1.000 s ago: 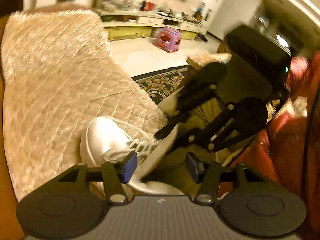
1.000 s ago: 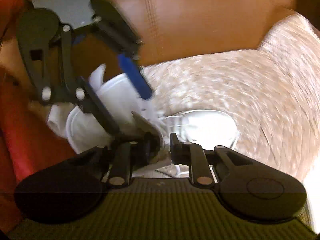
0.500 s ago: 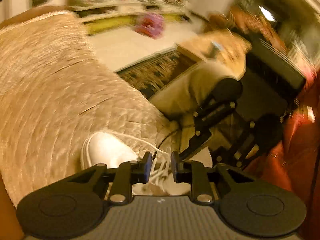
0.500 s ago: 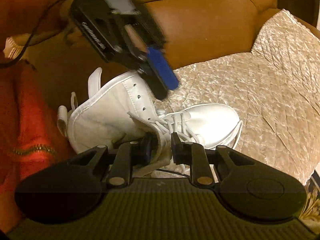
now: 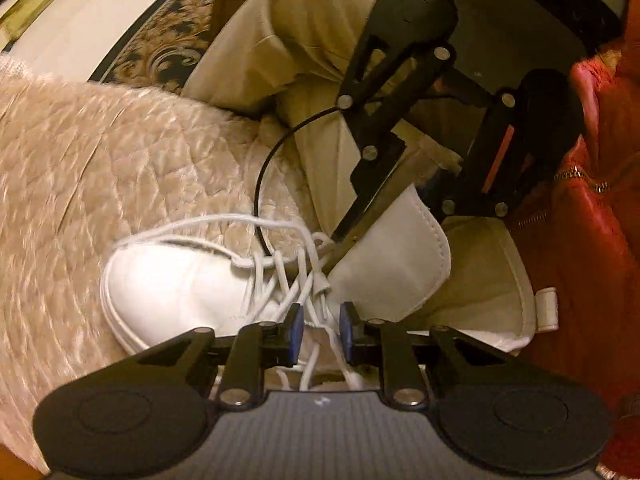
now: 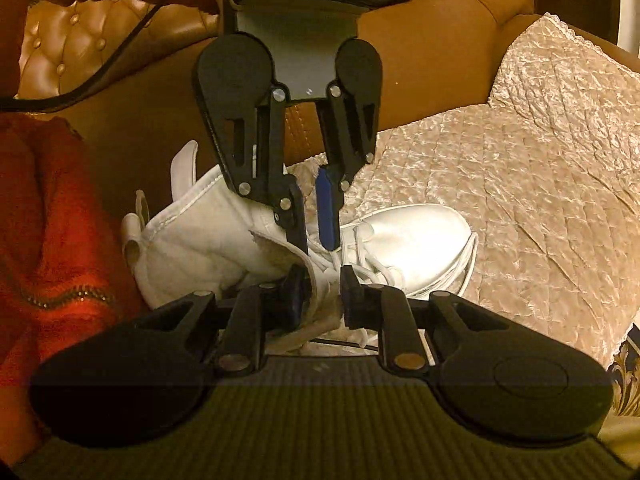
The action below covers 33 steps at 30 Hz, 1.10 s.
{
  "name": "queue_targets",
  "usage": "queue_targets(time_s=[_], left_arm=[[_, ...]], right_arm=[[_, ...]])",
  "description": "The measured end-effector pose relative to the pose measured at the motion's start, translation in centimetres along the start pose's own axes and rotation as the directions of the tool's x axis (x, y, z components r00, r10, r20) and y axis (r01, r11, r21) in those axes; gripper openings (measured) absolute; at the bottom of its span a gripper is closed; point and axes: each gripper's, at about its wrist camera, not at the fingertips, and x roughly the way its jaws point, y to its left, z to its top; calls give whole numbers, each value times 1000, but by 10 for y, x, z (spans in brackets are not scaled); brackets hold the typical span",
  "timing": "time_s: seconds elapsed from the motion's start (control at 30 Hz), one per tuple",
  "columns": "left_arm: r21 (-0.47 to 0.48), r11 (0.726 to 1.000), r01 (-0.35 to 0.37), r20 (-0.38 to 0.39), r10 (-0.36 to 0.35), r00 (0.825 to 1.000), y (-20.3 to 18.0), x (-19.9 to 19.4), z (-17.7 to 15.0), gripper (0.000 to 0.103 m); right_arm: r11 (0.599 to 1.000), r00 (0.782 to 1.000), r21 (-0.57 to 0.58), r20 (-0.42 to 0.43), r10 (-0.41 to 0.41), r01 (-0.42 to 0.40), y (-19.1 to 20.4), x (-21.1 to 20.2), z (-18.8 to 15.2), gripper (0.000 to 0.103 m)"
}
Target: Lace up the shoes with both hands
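While the white shoe [image 5: 172, 280] lies on its side on a quilted beige cover [image 5: 120, 168], both claws work at its lacing. The cover is spread over the seat of a brown leather sofa [image 6: 440, 80], and the shoe's toe points away from the person's beige trouser leg [image 5: 288, 40].

The left claw [image 5: 321, 328] points steeply down over the middle of the shoe. Its jaws have just been closing and now stand narrowly apart. Several strands of the white laces [image 5: 280, 276] run between the blue pads [image 5: 295, 330], yet the pads do not visibly press on them. From the right wrist view the same claw hangs above the lacing with the cover visible through the gap between its fingers.

The right claw [image 6: 322, 294] comes in from the ankle side and is clenched on the shoe's eyelet flap [image 6: 280, 248], with the white edge of the flap pinched between its pads. The flap is pulled up and away from the opening of the shoe.

One loose loop of lace trails around the toe onto the cover. A thin black cable [image 5: 264, 168] curves down from the right claw and passes over the laces. A red garment [image 6: 48, 220] lies just beside the heel, and a patterned rug [image 5: 168, 40] shows on the floor beyond the sofa's edge.
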Motion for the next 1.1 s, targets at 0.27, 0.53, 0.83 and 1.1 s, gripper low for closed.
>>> queue_targets(time_s=[0.27,0.53,0.83,1.1], left_arm=[[25,995,96,-63,-95,994,13,15,13,14],[-106,967,233,-52,-240,969,49,29,10,12],[-245,937,248,35,-247,968,52,38,-6,3],[-342,937,-67,35,84,996,-2,18,-11,1]], right_arm=[[1000,1000,19,3,-4,4,1,-3,-3,24],[999,1000,32,8,0,-1,0,-3,-4,24],[998,1000,55,15,-16,16,-1,-5,-6,34],[998,999,68,33,-14,11,-3,-5,-5,39]])
